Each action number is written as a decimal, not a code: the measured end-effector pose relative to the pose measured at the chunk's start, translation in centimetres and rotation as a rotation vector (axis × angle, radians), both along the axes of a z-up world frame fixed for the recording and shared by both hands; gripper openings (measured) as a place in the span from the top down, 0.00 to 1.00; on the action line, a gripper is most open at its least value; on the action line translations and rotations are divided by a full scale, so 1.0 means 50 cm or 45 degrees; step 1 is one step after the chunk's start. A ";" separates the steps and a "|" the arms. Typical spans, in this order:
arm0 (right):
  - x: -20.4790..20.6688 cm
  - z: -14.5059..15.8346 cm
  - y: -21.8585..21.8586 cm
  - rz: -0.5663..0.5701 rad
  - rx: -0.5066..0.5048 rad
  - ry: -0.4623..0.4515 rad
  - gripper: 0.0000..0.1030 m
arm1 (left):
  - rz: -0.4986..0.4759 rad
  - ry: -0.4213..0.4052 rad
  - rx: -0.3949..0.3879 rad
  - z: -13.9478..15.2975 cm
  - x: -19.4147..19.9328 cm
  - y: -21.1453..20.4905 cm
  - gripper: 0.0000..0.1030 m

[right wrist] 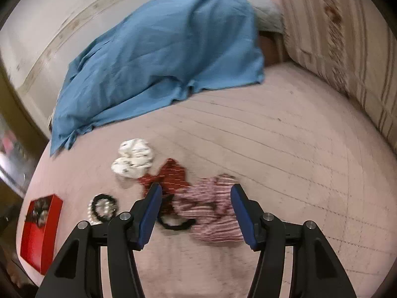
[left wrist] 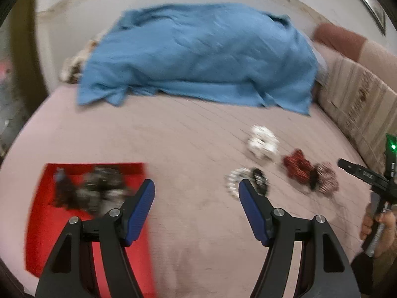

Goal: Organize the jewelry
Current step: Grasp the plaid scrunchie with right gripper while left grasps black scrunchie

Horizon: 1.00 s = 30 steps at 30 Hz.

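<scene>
scrunchies and bead bracelets lie scattered on the pink bedspread [right wrist: 285,134] as you work through the sorting, the red box [right wrist: 41,231] already holding a dark tangle of pieces. the step in hand looks like the reach for the next item. your right gripper [right wrist: 196,213] hangs over the pink striped scrunchie [right wrist: 211,211], jaws standing wide with nothing pressed between the pads; the scrunchie lies on the bed beneath and between them, its bulk leaning toward the 3 o'clock finger, a black hair tie [right wrist: 176,224] just beside it at 8 o'clock. the red scrunchie [right wrist: 171,173] sits at 11 o'clock from the jaws, the white scrunchie [right wrist: 134,159] beyond it, the pearl-and-black bracelets [right wrist: 103,208] out at 9 o'clock. your left gripper [left wrist: 197,206] is open and empty too, over bare bedspread, the box at its 9 o'clock and the bracelets just behind its 3 o'clock finger. next move, by the look of it: lower the right jaws squarely around the striped scrunchie, close without snagging the hair tie, then carry it to the box.
</scene>
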State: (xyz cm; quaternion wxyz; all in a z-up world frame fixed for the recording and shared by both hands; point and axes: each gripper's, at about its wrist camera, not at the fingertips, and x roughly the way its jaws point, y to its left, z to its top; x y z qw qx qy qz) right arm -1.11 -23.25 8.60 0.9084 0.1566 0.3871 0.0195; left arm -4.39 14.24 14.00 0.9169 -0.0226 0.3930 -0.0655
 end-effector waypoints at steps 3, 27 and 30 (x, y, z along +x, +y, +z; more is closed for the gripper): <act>0.009 -0.028 -0.034 -0.019 0.075 0.035 0.40 | -0.029 0.049 0.015 -0.030 0.026 -0.056 0.33; 0.028 -0.103 -0.052 0.068 0.071 0.191 0.31 | -0.080 0.321 -0.045 -0.200 0.189 -0.201 0.53; 0.027 -0.102 -0.049 0.064 0.056 0.192 0.34 | -0.093 0.336 -0.060 -0.208 0.193 -0.208 0.73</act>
